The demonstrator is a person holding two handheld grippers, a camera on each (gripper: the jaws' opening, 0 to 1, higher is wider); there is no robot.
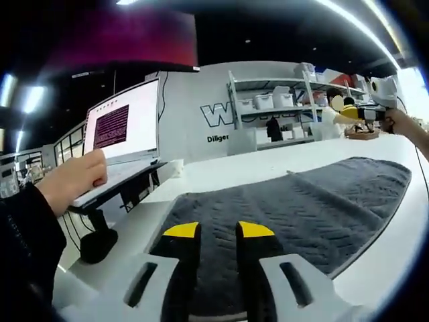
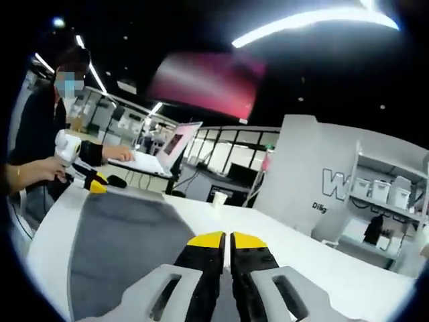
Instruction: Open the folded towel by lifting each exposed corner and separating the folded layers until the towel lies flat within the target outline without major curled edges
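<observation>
A dark grey towel [image 1: 301, 208] with a zigzag weave lies spread on the white table [image 1: 255, 164]. In the left gripper view my left gripper [image 1: 218, 231] hovers over the towel's near edge, its yellow-tipped jaws a little apart, with only towel surface showing in the gap. My right gripper [image 1: 367, 113] is held up in a hand past the towel's far end. In the right gripper view the right gripper [image 2: 226, 240] has its jaws together over the table beside the towel [image 2: 127, 235]. The left gripper [image 2: 90, 181] sits at the towel's far corner.
An open laptop [image 1: 124, 134] stands on a stand left of the table, with a person's hand [image 1: 70, 180] resting on it. A paper cup [image 2: 218, 198] sits at the table's edge. Shelves with white bins [image 1: 281, 100] line the back wall.
</observation>
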